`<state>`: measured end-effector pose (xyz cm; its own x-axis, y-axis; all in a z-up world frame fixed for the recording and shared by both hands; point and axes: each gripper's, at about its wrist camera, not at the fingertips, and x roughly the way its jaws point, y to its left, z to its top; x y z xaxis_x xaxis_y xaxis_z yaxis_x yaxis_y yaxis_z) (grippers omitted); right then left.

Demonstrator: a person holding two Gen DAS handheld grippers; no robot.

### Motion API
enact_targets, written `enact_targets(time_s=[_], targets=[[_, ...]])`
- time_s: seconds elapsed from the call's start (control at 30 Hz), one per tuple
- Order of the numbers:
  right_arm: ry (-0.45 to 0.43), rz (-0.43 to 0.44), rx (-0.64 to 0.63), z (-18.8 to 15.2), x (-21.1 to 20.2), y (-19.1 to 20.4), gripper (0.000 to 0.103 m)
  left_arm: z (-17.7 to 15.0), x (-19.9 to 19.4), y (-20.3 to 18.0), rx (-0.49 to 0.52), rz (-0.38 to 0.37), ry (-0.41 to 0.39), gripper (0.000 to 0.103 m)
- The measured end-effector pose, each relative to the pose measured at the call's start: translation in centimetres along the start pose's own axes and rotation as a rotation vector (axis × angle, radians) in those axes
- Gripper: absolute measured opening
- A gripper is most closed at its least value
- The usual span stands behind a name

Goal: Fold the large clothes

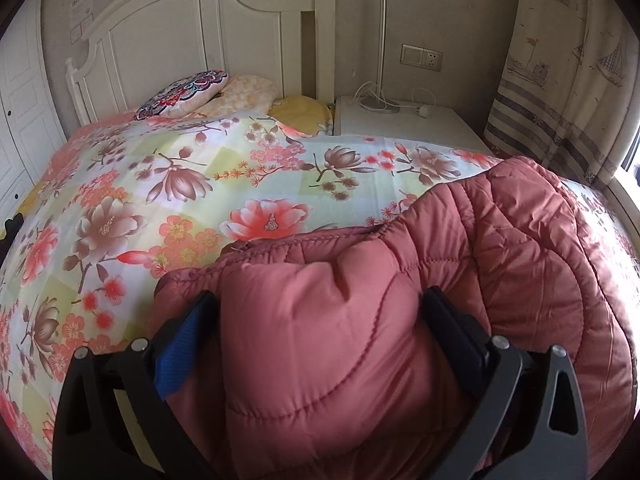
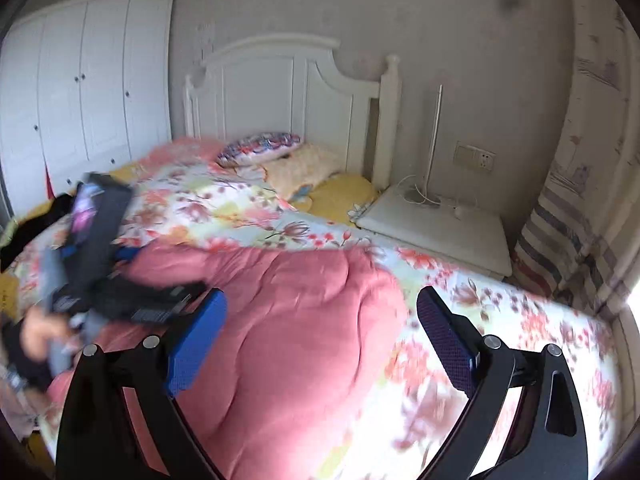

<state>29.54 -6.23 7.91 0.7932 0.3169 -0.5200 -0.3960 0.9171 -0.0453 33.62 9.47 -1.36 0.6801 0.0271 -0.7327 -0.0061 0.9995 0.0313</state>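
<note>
Two fisheye views, each looking forward along the fingers of a hand-held gripper, both facing the head of a bed.

The left wrist view sits low and very close over a pink quilted coat (image 1: 400, 300), which fills the lower frame between the left hand-held gripper (image 1: 320, 312) fingers. Beyond it lie the floral bedspread (image 1: 180, 184) and white headboard (image 1: 192, 40).

The right wrist view is higher and further back, slightly blurred, looking down the bed over the right hand-held gripper (image 2: 320, 320). It takes in the wardrobe (image 2: 88, 80) at left.

Both views share the coat, bedspread, headboard, patterned pillow (image 1: 184, 94), nightstand (image 1: 408, 120), wall socket (image 1: 422, 58) and curtain (image 1: 560, 80). The left hand-held gripper (image 2: 100, 256) appears at left in the right wrist view.
</note>
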Motion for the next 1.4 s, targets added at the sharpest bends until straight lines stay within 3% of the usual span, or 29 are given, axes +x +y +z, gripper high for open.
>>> enact_targets(time_s=[0.2,0.3,0.33,0.43,0.5,0.83,0.9,1.03,1.1,1.17,1.27,1.4], targets=[[0.117,-0.057,0.040,3.0,8.6,-1.0,0.090,0.0,-0.1,0.2,-0.010,-0.013,0.002,0.101],[0.337,-0.085,-0.052,0.4,15.1,-0.5,0.089,0.0,0.1,0.6,-0.030,-0.030,0.007,0.101],[0.384,-0.023,-0.046,-1.0,16.7,-0.6,0.089,0.0,0.2,0.7,-0.034,-0.035,0.011,0.101],[0.408,0.139,0.169,-2.7,18.1,-4.2,0.091,-0.1,0.6,0.8,-0.048,-0.057,0.016,0.101],[0.379,0.163,0.152,-3.0,18.1,-4.5,0.092,0.0,0.8,0.7,-0.044,-0.055,0.020,0.101],[0.367,0.122,0.154,-3.0,17.9,-3.7,0.092,-0.1,1.2,1.1,-0.056,-0.059,0.025,0.101],[0.344,0.077,0.136,-2.7,17.2,-3.3,0.097,-0.1,1.1,1.1,-0.054,-0.060,0.022,0.101],[0.253,-0.139,0.023,-0.4,12.1,-1.3,0.098,-0.2,1.0,1.2,-0.063,-0.056,0.017,0.101],[0.149,-0.062,0.037,0.4,7.2,0.3,0.098,-0.2,1.1,1.3,-0.069,-0.059,0.021,0.101],[0.112,-0.008,-0.001,0.0,3.6,2.5,0.098,-0.2,1.2,1.3,-0.071,-0.059,0.024,0.101],[0.086,0.003,-0.120,-2.3,-0.3,6.3,0.098,-0.1,1.2,1.5,-0.080,-0.067,0.025,0.101],[0.156,-0.045,-0.185,-6.9,1.1,9.0,0.098,-0.2,1.2,1.6,-0.085,-0.078,0.022,0.101]])
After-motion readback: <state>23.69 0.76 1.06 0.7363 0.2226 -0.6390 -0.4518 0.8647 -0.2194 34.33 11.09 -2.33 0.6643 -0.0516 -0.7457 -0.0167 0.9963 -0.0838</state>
